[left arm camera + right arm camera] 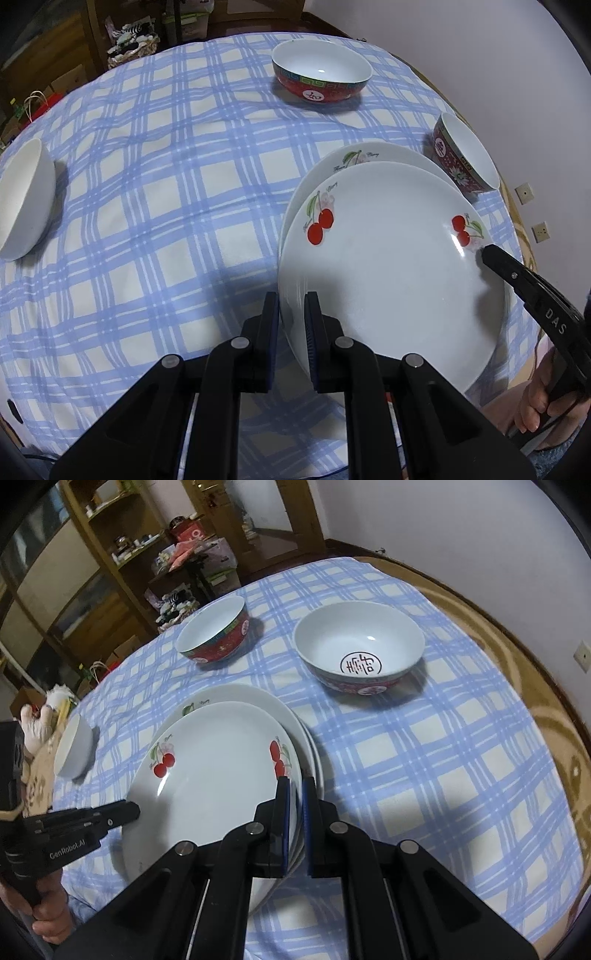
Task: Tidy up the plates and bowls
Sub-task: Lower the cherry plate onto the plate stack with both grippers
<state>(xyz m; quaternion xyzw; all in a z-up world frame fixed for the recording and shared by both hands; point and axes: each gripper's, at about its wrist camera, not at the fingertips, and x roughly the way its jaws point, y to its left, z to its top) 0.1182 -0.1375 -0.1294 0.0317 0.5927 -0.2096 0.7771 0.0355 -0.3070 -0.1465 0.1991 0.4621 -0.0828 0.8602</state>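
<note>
A white plate with cherry prints (388, 266) (214, 775) is held tilted just above a second cherry plate (391, 155) (243, 696) lying on the checked tablecloth. My left gripper (291, 301) is shut on the upper plate's near-left rim. On the opposite rim my right gripper (295, 784) is shut as well. Each gripper shows in the other's view: the right gripper (489, 254) at the plate's right edge, the left gripper (131, 810) at its left edge. Two red patterned bowls (321, 74) (465, 158) and a plain white bowl (22, 199) stand apart on the cloth.
The blue-and-white checked cloth (166, 184) covers a round table (546, 716) close to a wall. In the right wrist view the red bowls (360, 646) (214, 631) stand beyond the plates and the white bowl (74, 751) to their left. Cluttered shelves (122, 554) stand behind the table.
</note>
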